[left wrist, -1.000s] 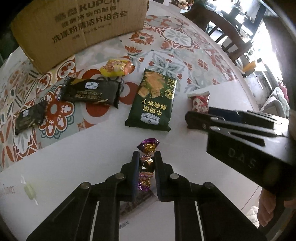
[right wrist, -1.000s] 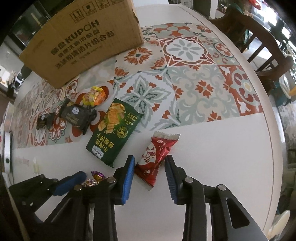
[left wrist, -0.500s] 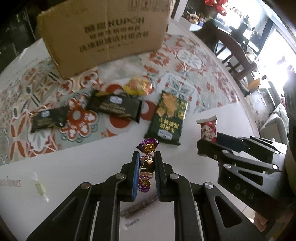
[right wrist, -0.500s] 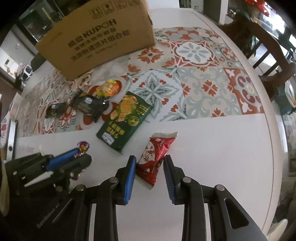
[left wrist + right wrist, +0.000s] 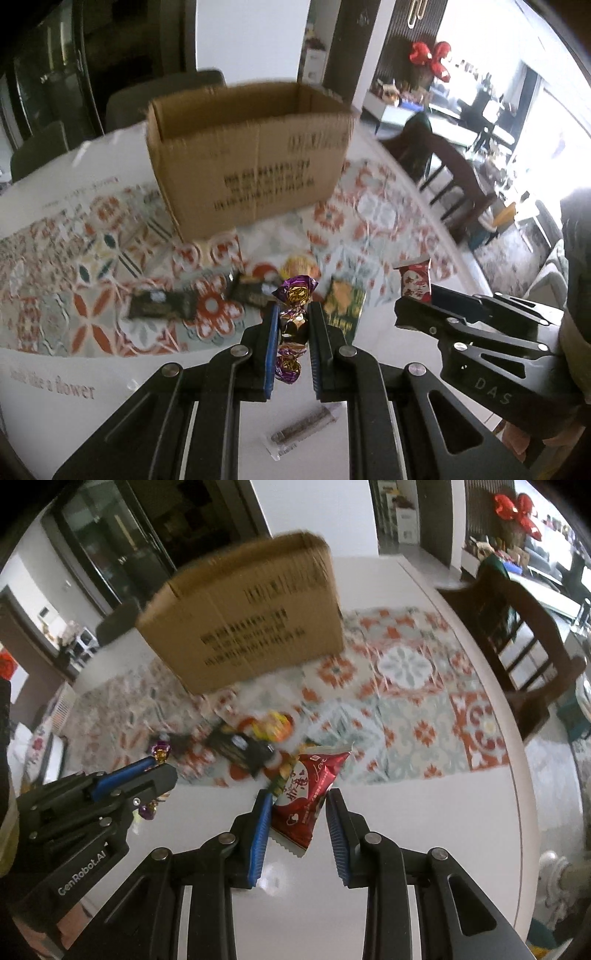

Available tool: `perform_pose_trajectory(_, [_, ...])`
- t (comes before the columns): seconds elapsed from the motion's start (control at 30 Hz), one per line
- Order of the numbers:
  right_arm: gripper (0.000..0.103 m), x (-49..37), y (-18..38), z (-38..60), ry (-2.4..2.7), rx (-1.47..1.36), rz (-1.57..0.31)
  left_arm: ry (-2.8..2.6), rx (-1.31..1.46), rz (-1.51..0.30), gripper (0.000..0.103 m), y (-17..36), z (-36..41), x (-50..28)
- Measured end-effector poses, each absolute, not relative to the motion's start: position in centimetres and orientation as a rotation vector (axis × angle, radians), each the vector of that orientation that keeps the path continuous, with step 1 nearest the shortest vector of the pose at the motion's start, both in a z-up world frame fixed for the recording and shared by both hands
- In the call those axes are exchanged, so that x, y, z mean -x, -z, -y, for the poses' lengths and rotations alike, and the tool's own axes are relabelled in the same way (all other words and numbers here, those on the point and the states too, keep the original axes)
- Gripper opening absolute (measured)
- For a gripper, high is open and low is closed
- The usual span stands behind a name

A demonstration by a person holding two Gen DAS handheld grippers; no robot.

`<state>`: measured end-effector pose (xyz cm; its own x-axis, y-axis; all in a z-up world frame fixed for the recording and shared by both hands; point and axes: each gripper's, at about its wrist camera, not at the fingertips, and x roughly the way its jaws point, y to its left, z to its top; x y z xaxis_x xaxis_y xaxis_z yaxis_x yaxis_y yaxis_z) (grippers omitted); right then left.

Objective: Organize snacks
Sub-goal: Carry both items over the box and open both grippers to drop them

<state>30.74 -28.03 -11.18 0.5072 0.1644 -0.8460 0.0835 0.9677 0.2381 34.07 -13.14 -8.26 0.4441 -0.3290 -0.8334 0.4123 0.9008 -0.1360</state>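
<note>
My left gripper (image 5: 292, 323) is shut on a purple and gold wrapped candy (image 5: 293, 325), held above the table. My right gripper (image 5: 295, 805) is shut on a red snack packet (image 5: 308, 794), also lifted; that packet shows in the left wrist view (image 5: 415, 282) too. An open cardboard box (image 5: 251, 158) stands at the back of the table, beyond both grippers. On the patterned mat lie a green cracker packet (image 5: 345, 302), two dark cracker packets (image 5: 162, 304) and an orange-yellow snack (image 5: 299, 264).
The round white table (image 5: 424, 812) has a tiled-pattern mat (image 5: 406, 701). A wooden chair (image 5: 517, 627) stands at the right edge. A small clear sachet (image 5: 303, 430) lies under my left gripper. Dark chairs stand behind the box.
Both grippers have risen and tilted up with their snacks, so the box's open top now shows. The right gripper closed on the red packet and lifted it.
</note>
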Motion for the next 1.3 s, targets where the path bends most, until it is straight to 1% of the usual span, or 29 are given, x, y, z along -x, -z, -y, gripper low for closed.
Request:
perform_pose_trajectory(0.27, [0.031, -32.8, 6.3, 27.1, -0.086, -0.239, -0.909, 0.429, -0.090, -0.910, 0.016, 3.9, 12.5, -35.9])
perform_pose_trajectory(0.3, [0.028, -33.0, 5.8, 27.0, -0.089, -0.236, -0.894, 0.425, -0.091, -0.895, 0.016, 3.4, 12.5, -36.2])
perform_pose_trajectory(0.33, [0.021, -33.2, 5.5, 27.0, -0.093, -0.232, -0.886, 0.422, -0.088, -0.887, 0.016, 3.0, 12.4, -36.5])
perform_pose_trajectory(0.43, [0.021, -34.4, 4.3, 26.8, -0.101, -0.218, -0.853, 0.409, -0.084, -0.869, 0.016, 2.3, 12.3, -37.4])
perform_pose_trajectory(0.47, [0.012, -34.8, 4.1, 26.8, -0.109, -0.218, -0.838, 0.402, -0.090, -0.866, 0.016, 2.2, 12.4, -37.6])
perform_pose_trajectory(0.5, [0.009, -35.2, 4.1, 26.8, -0.110, -0.215, -0.836, 0.398, -0.092, -0.859, 0.016, 2.0, 12.3, -37.9])
perform_pose_trajectory(0.57, [0.008, -35.9, 3.9, 26.8, -0.117, -0.219, -0.828, 0.385, -0.100, -0.844, 0.016, 1.6, 12.4, -38.6])
perform_pose_trajectory(1.03, [0.008, -42.0, 1.8, 26.9, -0.115, -0.201, -0.812, 0.392, -0.110, -0.838, 0.016, -0.3, 13.6, -46.2])
perform_pose_trajectory(1.3, [0.008, -46.2, 1.7, 27.4, -0.106, -0.184, -0.827, 0.386, -0.115, -0.867, 0.016, 0.0, 14.4, -50.3])
